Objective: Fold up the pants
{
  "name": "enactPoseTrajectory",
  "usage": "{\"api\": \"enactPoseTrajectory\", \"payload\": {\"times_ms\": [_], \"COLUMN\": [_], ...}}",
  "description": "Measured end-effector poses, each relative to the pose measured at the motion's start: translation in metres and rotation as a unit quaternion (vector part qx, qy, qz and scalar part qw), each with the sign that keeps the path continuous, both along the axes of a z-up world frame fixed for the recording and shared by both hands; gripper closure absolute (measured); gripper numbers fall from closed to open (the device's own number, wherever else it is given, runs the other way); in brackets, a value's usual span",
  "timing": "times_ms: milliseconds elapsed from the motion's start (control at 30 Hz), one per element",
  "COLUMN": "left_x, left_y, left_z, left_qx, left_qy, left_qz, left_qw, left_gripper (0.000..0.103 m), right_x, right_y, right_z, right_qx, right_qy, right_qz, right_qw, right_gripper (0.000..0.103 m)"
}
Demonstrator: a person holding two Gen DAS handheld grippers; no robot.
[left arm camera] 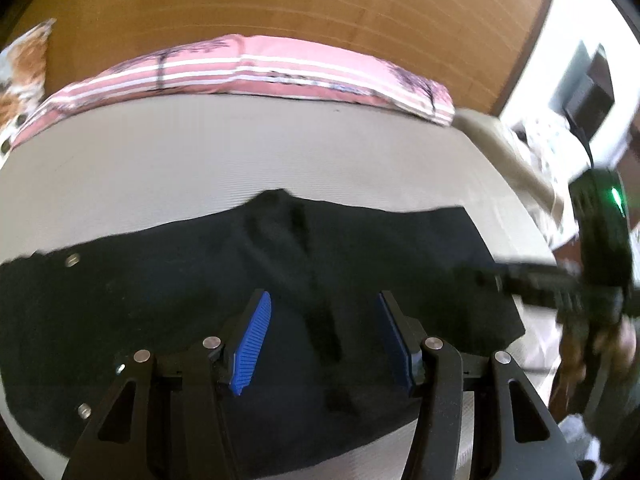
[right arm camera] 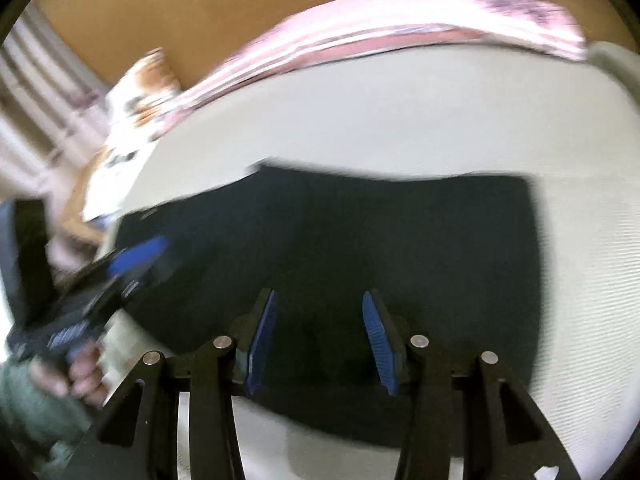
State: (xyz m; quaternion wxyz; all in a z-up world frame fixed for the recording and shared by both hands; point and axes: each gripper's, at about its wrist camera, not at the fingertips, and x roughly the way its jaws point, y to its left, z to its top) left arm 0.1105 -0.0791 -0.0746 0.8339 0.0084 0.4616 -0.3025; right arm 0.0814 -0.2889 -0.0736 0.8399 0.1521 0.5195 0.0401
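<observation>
Jaws apart, empty, above pants (left arm camera: 200,300)

Pale grey-beige ribbed mattress (left arm camera: 200,160) filling most of view; pink-and-white striped pillow (left arm camera: 256,66) along far edge, orange-white patterned cushion (left arm camera: 24,68) beside it. Warm brown wooden panelled headboard wall (left arm camera: 280,0) behind. Daylight, motion blur.

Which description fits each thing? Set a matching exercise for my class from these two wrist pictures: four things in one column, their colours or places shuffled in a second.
Things:
1. pants
2. pillow
3. gripper pads
4. mattress

Descriptions:
A. pink with white stripes, along the far edge of the bed
B. blue and ribbed
C. black, spread flat
D. pale beige, under the garment

Pairs: 1-C, 2-A, 3-B, 4-D
</observation>
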Motion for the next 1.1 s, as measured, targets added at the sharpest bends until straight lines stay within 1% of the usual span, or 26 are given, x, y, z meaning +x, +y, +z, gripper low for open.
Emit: {"api": "enactPoseTrajectory", "payload": {"times_ms": [67, 100, 200, 267, 300, 333, 400, 433, 467, 533, 667, 767, 933, 1100], "left_x": [-0.002, -0.003, -0.005, -0.008, -0.009, -0.010, -0.013, -0.014, -0.019, -0.023, -0.030, -0.030, -0.035, -0.040], "left_y": [-0.013, -0.020, -0.037, -0.043, -0.045, -0.049, -0.050, -0.051, -0.051, -0.056, -0.061, -0.057, -0.049, -0.042], "left_z": [-0.005, -0.008, -0.021, -0.030, -0.035, -0.040, -0.049, -0.052, -0.052, -0.052, -0.051, -0.050, -0.049, -0.048], "left_qx": [0.010, 0.015, 0.029, 0.041, 0.046, 0.054, 0.065, 0.069, 0.073, 0.089, 0.106, 0.103, 0.100, 0.096], "left_qy": [-0.004, -0.002, 0.012, 0.022, 0.028, 0.033, 0.043, 0.041, 0.025, 0.009, -0.010, -0.005, 0.005, 0.010], "left_qz": [-0.016, -0.024, -0.048, -0.060, -0.067, -0.070, -0.073, -0.074, -0.078, -0.084, -0.088, -0.086, -0.084, -0.076], "left_qw": [0.9998, 0.9996, 0.9984, 0.9971, 0.9963, 0.9956, 0.9942, 0.9940, 0.9940, 0.9925, 0.9904, 0.9909, 0.9915, 0.9925], "left_gripper": [0.048, 0.048, 0.048, 0.048, 0.048, 0.048, 0.048, 0.048, 0.048, 0.047, 0.044, 0.044, 0.044, 0.044], "right_x": [0.009, 0.014, 0.028, 0.037, 0.040, 0.045, 0.048, 0.049, 0.047, 0.047, 0.032, 0.009, -0.034, -0.065], "right_y": [-0.020, -0.029, -0.048, -0.053, -0.056, -0.055, -0.054, -0.052, -0.054, -0.053, -0.053, -0.051, -0.040, -0.033], "right_z": [-0.003, -0.004, -0.014, -0.023, -0.027, -0.034, -0.037, -0.037, -0.038, -0.037, -0.033, -0.033, -0.028, -0.027], "right_qx": [-0.015, -0.016, -0.033, -0.038, -0.041, -0.045, -0.050, -0.058, -0.061, -0.065, -0.061, -0.046, -0.044, -0.035], "right_qy": [0.000, 0.000, 0.006, 0.012, 0.017, 0.022, 0.017, 0.013, 0.012, 0.011, 0.020, 0.036, 0.044, 0.047], "right_qz": [-0.034, -0.043, -0.071, -0.074, -0.075, -0.075, -0.072, -0.070, -0.069, -0.067, -0.062, -0.058, -0.051, -0.049], "right_qw": [0.999, 0.999, 0.997, 0.996, 0.996, 0.996, 0.996, 0.996, 0.996, 0.996, 0.996, 0.997, 0.997, 0.997], "right_gripper": [0.062, 0.065, 0.066, 0.069, 0.074, 0.075, 0.075, 0.075, 0.075, 0.075, 0.075, 0.075, 0.075, 0.074]}}
